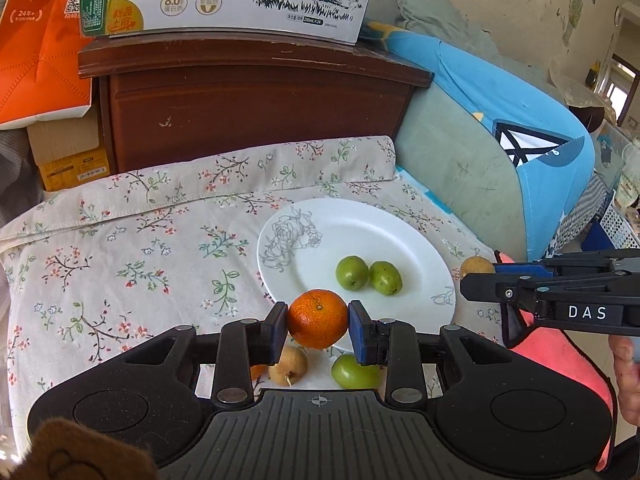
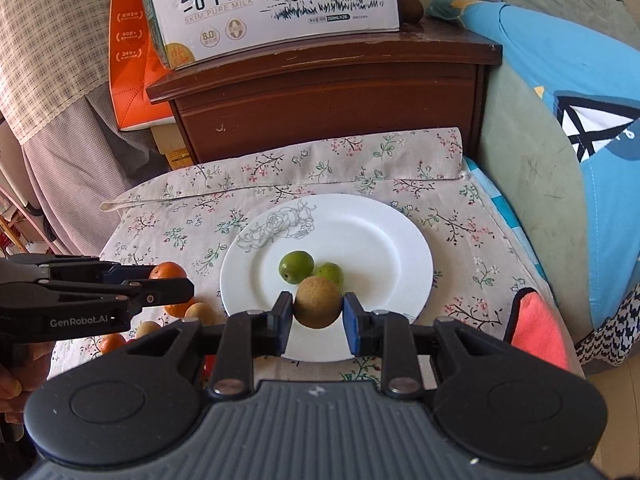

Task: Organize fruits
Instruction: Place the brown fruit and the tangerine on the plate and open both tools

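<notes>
Both grippers carry fruit. Clamped between the blue pads of the left gripper (image 1: 318, 322) is a mandarin (image 1: 318, 319), held in the air over the plate's rim at about 7 o'clock of the dish. The right gripper (image 2: 317, 308) pinches a brown longan (image 2: 318, 301) in the same way, over the plate's near edge at 6 o'clock.

My judgement is that the step in hand is delivery: each fruit is lifted and at the dish, not yet set down. The next move calls for lowering each one onto bare porcelain and easing the pads apart gently, since round fruit may roll, and for keeping the two tools from crowding each other.

On the floral cloth (image 1: 120, 248) the white plate (image 1: 372, 224) holds two green fruits (image 1: 368, 274), touching, near its centre. Loose pieces wait at 7 to 8 o'clock off the plate: a second mandarin, small longans (image 2: 200, 310) and, under the left tool, another green fruit (image 1: 354, 372).
</notes>
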### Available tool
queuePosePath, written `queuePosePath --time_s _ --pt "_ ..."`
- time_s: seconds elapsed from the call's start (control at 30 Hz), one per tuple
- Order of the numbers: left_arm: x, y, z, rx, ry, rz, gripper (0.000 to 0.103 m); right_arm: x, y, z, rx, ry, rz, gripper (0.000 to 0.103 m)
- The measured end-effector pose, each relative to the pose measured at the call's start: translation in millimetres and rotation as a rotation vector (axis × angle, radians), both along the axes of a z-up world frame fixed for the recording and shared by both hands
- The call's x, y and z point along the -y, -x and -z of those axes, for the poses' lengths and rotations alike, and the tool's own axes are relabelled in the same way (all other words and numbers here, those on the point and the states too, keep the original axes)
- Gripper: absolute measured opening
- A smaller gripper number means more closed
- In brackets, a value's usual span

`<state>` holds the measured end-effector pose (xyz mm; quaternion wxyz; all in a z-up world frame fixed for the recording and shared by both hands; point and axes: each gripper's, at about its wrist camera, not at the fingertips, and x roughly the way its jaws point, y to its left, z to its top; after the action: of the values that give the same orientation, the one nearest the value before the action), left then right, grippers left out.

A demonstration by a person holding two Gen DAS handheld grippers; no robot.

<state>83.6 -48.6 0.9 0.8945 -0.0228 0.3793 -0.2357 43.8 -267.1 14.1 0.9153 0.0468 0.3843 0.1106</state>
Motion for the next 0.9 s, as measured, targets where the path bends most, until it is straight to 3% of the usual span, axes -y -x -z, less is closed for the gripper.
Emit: queuePosePath --time_s 0.9 --pt "52.5 -63.1 20.7 0.026 -0.142 0.046 0.030 15.1 -54.0 31.0 -0.070 -0.010 0.117 0.027"
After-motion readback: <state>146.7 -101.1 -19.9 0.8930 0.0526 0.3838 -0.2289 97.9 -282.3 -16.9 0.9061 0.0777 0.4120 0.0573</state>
